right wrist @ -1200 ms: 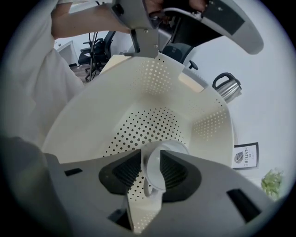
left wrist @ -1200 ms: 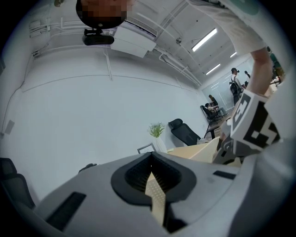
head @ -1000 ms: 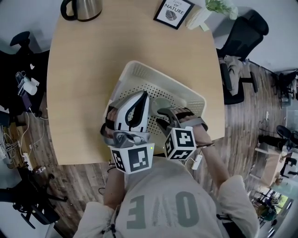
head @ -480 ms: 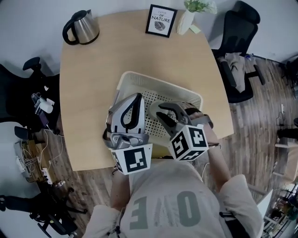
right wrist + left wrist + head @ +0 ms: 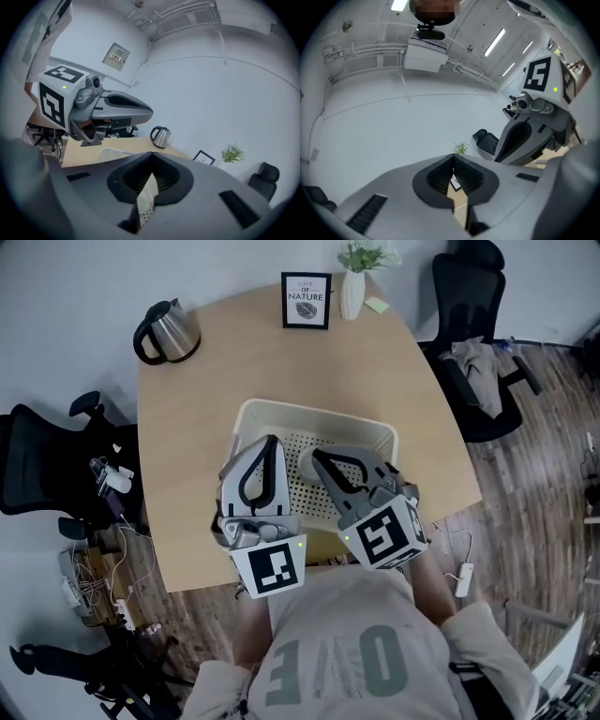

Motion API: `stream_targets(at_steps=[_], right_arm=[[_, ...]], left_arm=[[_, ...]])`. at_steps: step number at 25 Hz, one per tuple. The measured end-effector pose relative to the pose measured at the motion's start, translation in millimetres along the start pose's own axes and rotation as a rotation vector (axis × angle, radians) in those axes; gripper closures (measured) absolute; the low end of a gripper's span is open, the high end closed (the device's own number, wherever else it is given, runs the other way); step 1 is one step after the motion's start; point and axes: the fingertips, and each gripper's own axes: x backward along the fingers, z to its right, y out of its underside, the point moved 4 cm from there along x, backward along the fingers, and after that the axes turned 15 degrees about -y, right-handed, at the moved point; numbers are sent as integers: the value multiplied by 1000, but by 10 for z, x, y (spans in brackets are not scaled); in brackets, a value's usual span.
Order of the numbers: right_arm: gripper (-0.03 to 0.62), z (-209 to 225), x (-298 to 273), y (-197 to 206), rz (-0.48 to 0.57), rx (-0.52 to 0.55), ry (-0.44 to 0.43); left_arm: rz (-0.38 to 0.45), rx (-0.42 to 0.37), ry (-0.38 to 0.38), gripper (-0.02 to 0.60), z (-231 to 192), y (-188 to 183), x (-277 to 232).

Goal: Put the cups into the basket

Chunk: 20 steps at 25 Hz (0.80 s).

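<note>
Left gripper (image 5: 453, 164) closed, empty; right gripper (image 5: 151, 171) jaws just closed on nothing, above basket (image 5: 281, 413) by table (image 5: 187, 427) near edge. Pale cup (image 5: 309, 463), probably, inside: light, rigid, slick; pinch the rim

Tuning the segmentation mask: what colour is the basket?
Cream-white basket, its floor dotted with small holes; clearest in the head view.

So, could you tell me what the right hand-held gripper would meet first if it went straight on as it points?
Most likely the far wall of the white basket: the right hand-held gripper points slightly downward over it, and perforated plastic shows right ahead in its own view. Depth is uncertain.
</note>
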Motion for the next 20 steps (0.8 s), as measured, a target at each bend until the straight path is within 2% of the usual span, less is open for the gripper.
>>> stream_targets(at_steps=[10,14,20], right_arm=[[595,70,475,-147,301,-164,135],[595,88,518,-182,329,-173,167],[595,69,502,-203,321,-143,159]], left_arm=[[13,45,-21,572,17,-146,135],[17,66,-14,572,37,-186,163],[46,61,-3,572,107,-295,174]])
